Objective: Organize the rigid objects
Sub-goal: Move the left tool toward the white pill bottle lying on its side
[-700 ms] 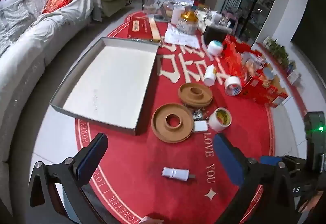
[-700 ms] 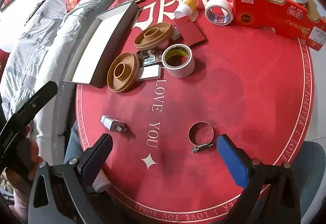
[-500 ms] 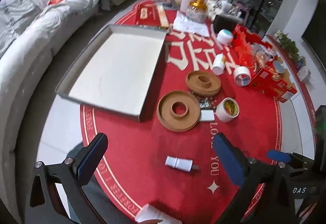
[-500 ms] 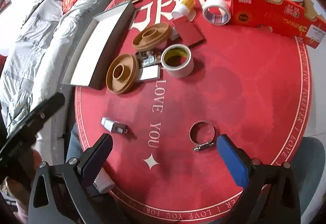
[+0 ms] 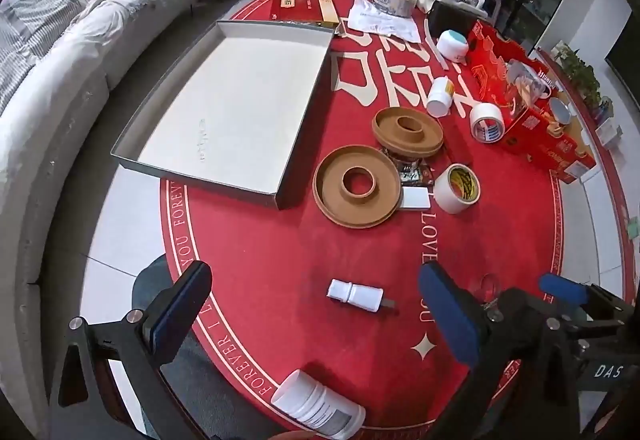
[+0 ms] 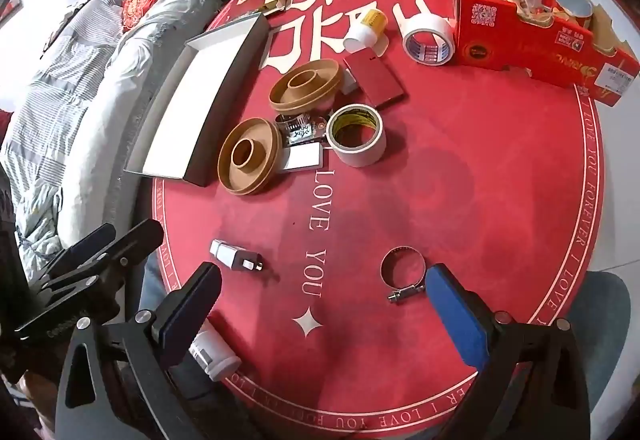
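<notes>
Hovering above the round red mat (image 5: 280, 260), the left gripper (image 5: 316, 316) had drawn back and risen over the last half second, so the tray (image 5: 224, 175) and the small white plug (image 5: 356, 295) sat further out ahead of its spread, empty fingers. The right gripper (image 6: 320, 304) had barely shifted, fingers equally spread, holding nothing. Nothing was sorted yet: the tray lay empty at ten o'clock, hanging over the mat's edge. The plug lay at twelve o'clock between the left fingers, the metal clamp (image 6: 402, 272) just beside the right gripper's blue finger. A white bottle (image 5: 316, 412) lay at the near rim at six o'clock. Open mat surrounded the plug, leaving free room.
</notes>
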Demonstrator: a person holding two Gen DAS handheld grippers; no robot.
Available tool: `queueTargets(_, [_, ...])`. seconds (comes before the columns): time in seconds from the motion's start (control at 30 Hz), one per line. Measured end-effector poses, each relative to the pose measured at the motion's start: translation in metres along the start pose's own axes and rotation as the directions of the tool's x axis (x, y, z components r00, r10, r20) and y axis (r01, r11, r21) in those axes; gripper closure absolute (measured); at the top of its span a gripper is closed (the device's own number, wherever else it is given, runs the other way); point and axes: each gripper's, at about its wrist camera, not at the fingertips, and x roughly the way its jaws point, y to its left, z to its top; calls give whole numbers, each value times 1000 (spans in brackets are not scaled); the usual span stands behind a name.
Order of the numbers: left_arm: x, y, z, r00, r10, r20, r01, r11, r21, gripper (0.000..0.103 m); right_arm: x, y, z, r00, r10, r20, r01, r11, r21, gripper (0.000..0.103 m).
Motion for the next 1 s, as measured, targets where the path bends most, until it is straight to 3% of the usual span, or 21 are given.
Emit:
queueTargets(0.83, [18, 14, -8, 994, 17, -111, -19, 1000, -11, 0, 10, -5, -7, 999, -24, -41, 23, 1000, -7, 0])
queueTargets(1.0, [21, 16, -12, 989, 23, -144, -20, 1000, 22, 0, 11, -5, -9, 998, -32, -53, 31, 999, -17, 0])
